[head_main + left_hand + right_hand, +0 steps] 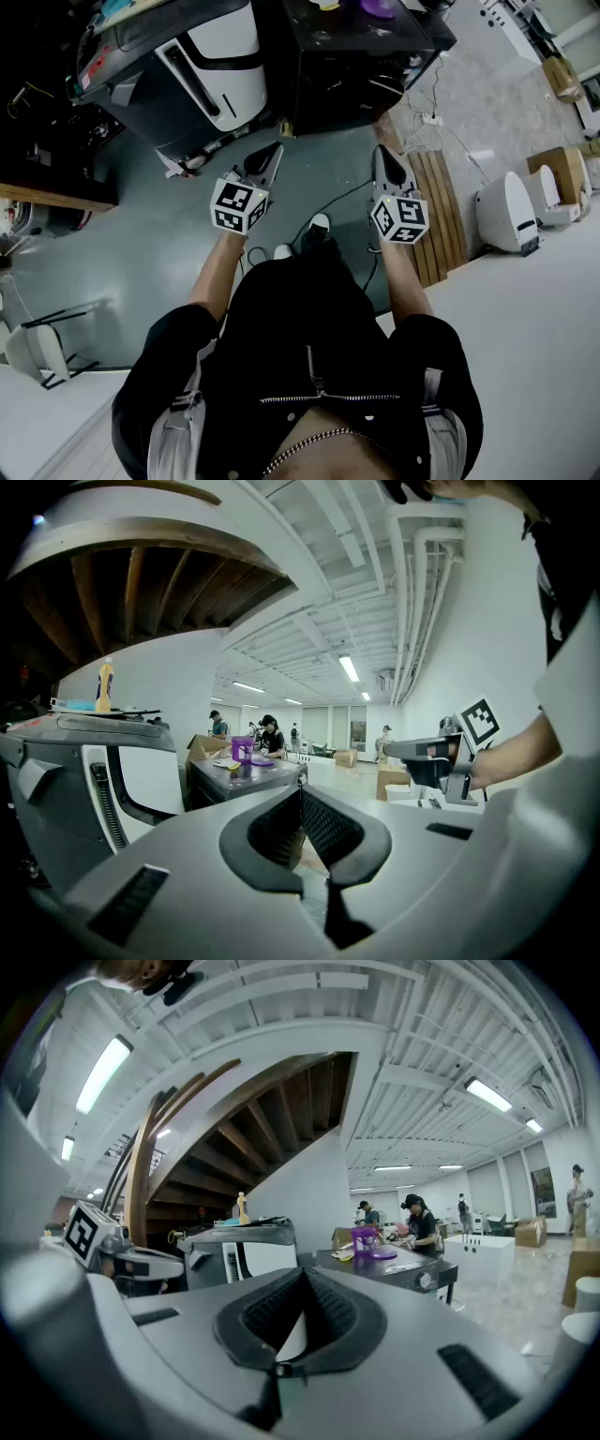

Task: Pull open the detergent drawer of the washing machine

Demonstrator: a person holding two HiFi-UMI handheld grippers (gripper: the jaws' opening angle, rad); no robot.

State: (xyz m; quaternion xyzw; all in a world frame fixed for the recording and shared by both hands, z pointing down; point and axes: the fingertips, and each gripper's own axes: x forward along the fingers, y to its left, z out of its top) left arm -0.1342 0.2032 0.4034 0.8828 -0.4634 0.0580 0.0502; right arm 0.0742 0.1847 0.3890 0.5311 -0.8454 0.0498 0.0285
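I had both grippers raised in front of me, nearly level, side by side and well apart from each other. The left gripper (301,791) had its jaws brought together, the ribbed pads meeting at the tips with nothing between them. The right gripper (303,1274) was the same: jaws closed on themselves and empty.

The dark washing machine (356,56) stood ahead of me across a stretch of grey floor, well clear of both grippers. A round knob (419,1279) showed on its front panel. I could not make out the detergent drawer on that front, so I cannot say whether it sat pushed in or pulled out. A purple cup (364,1238) stood on the machine's top.

To its left stood a grey appliance (202,66) with a white door and a long dark handle. A yellow bottle (105,684) stood upright on its top.

On the floor to my right lay a slatted wooden pallet (441,216), just beside my right arm in the head view. My white shoes (320,223) showed between the two grippers. Further back in the hall, several people (417,1222) stood around tables.
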